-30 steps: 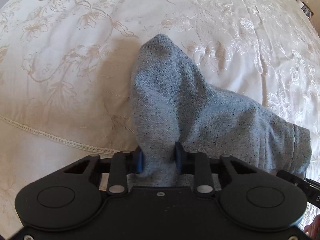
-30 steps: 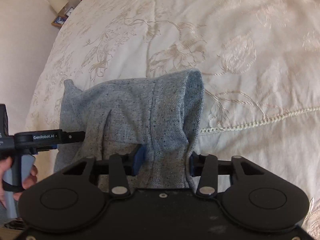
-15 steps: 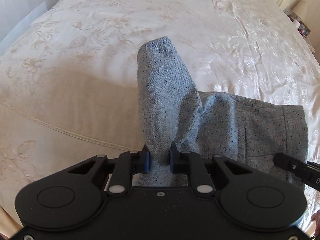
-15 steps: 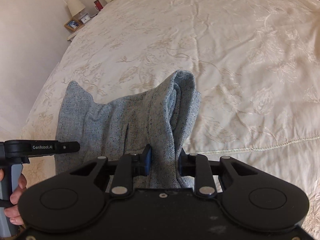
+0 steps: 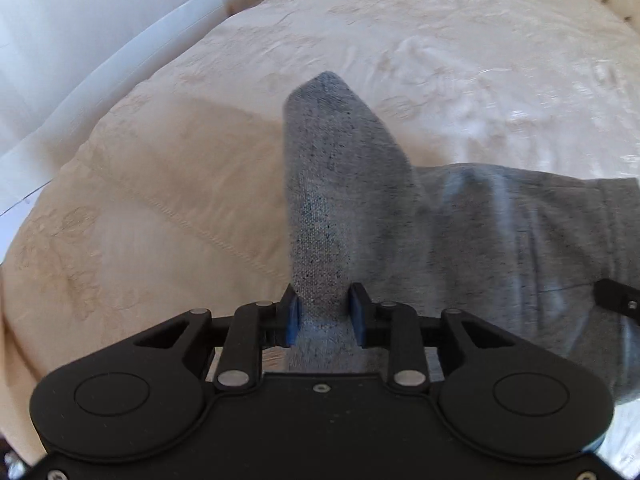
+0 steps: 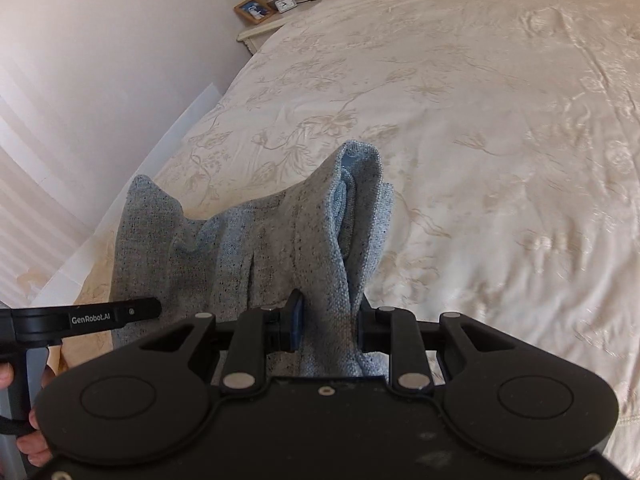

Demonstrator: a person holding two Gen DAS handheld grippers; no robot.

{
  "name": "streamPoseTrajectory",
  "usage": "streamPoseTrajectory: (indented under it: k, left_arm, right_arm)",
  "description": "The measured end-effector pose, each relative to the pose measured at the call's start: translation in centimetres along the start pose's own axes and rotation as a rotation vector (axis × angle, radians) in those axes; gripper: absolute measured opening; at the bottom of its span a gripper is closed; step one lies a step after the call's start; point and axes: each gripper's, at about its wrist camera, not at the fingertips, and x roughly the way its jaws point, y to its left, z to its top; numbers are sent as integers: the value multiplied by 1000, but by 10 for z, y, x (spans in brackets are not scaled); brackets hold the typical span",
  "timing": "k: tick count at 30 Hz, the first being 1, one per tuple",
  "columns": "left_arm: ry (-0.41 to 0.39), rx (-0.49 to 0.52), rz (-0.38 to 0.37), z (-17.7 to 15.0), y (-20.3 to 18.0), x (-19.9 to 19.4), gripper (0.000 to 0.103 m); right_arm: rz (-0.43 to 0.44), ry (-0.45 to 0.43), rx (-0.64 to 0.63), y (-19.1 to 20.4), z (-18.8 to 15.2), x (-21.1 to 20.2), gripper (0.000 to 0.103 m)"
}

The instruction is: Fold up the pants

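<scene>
You have lifted both corners of the grey pants (image 5: pixel 500 240) higher off the embroidered bedspread (image 5: pixel 440 60) than a second ago. Your left gripper (image 5: pixel 325 312) and right gripper (image 6: pixel 328 320) each clamp bunched fabric, so the fold-over looks ready to begin.

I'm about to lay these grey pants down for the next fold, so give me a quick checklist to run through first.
1. Left gripper shut on the grey speckled woven pants: ok.
2. Right gripper shut on them: ok.
3. Fabric spans flat between the grips: not ok, it sags and bunches.
4. Cream embroidered bedspread bare ahead: ok.
5. Hanging legs even: cannot tell, hidden below.
</scene>
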Motion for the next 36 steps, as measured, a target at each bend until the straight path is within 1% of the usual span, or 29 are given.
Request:
streamPoseTrajectory:
  k: [1,2,3,4,5,6,9,11,14,18,21,25,30,36]
  left_arm:
    - [27,-44,55,0,8,9,36]
    - [44,-82,78,-1,16,15,32]
    - [51,-108,69,-2,21,18,32]
    - [54,-124,45,-5,26,19,32]
    - [54,-133,24,-8,29,17,32]
    - [47,-132,13,-11,30,15,32]
    - [17,-91,6,-18,27,-2,32]
    - [1,-82,-16,-21,22,-14,32]
    - [-10,-84,-54,-28,12,-37,34]
    - [-31,-98,-67,-42,-5,-65,34]
    - [-45,-97,-61,-55,-20,-84,36]
    - [-68,-78,1,-74,-41,-106,36]
    - [-69,-64,-22,-95,-55,-128,36]
    - [-85,-52,-16,-111,-66,-146,36]
  right_arm:
    - [-38,17,-17,7,2,11,31]
    - [-105,45,-38,14,3,24,34]
    - [-171,54,-47,18,1,30,35]
    - [-224,38,-52,21,-3,31,35]
    - [-252,15,-58,25,-5,30,35]
    - [-261,5,-63,28,-6,28,35]
    - [-242,0,-78,38,-12,19,35]
    - [-231,-8,-95,44,-17,6,35]
    - [-203,-7,-118,55,-29,-16,35]
    - [-171,-2,-171,68,-38,-37,35]
    - [-153,-8,-212,74,-49,-60,35]
    - [-135,-23,-230,73,-59,-88,35]
    - [-112,-31,-214,67,-69,-115,35]
    - [-103,-45,-214,60,-79,-137,35]
